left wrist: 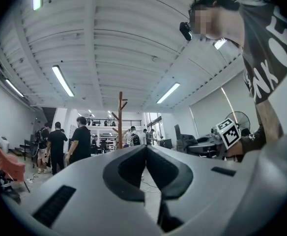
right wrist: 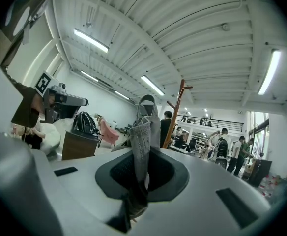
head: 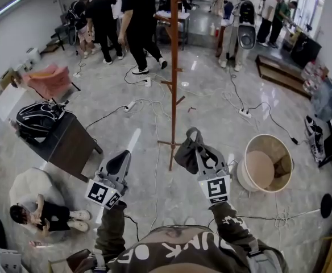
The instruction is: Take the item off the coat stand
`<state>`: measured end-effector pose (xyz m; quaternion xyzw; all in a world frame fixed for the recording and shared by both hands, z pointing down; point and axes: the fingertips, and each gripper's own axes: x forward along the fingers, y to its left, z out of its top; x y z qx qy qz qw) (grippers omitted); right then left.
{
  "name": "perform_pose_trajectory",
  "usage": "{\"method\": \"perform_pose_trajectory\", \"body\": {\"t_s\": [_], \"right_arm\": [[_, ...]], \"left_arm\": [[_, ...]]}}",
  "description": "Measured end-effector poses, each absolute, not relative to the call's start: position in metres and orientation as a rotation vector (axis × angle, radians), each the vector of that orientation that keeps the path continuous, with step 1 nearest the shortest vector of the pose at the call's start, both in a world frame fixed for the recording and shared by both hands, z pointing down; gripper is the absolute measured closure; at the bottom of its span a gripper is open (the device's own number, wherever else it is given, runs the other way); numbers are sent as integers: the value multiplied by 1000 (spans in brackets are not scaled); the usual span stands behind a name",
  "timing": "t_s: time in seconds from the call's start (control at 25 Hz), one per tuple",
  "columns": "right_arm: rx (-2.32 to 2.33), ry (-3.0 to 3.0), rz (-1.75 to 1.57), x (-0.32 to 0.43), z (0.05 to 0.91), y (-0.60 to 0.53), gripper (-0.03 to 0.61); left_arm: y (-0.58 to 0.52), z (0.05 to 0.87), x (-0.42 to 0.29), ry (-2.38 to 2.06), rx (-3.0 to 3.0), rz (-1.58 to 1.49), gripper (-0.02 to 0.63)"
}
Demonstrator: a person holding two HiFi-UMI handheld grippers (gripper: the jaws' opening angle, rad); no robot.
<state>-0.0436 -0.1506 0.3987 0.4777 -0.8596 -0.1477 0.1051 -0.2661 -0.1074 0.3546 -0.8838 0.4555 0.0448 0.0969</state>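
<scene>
The coat stand point(head: 174, 67) is a tall orange-brown pole with short pegs, standing on the shiny floor in the middle of the head view. Just right of its lower part hangs a dark grey fabric bag point(head: 187, 154) with a strap loop, on no peg. My right gripper point(head: 204, 154) is shut on it. In the right gripper view the grey strap point(right wrist: 141, 136) stands pinched between the jaws of the right gripper point(right wrist: 143, 157), with the coat stand point(right wrist: 176, 113) behind. My left gripper point(head: 121, 157) is left of the pole, shut and empty. In its own view the left gripper point(left wrist: 146, 152) has its jaws touching.
A round wood-rimmed bin point(head: 285, 147) stands at the right. At the left are a dark table point(head: 69, 144) with a black backpack point(head: 38, 117), a person point(head: 46, 212) seated on a white cushion, and a pink chair point(head: 49, 79). Cables point(head: 243, 111) cross the floor; several people stand behind.
</scene>
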Motion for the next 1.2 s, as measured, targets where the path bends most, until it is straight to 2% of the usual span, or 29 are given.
{"method": "perform_pose_trajectory", "body": {"t_s": [0.44,1.2], "right_arm": [[1383,-2586,-451,-22,391,-130,543],[1360,-2607,-461,-9,386,-133,546]], "left_arm": [[-90,346,-232,1315,-2612,122,609],[-89,337,-218,1328,-2583,113,609]]}}
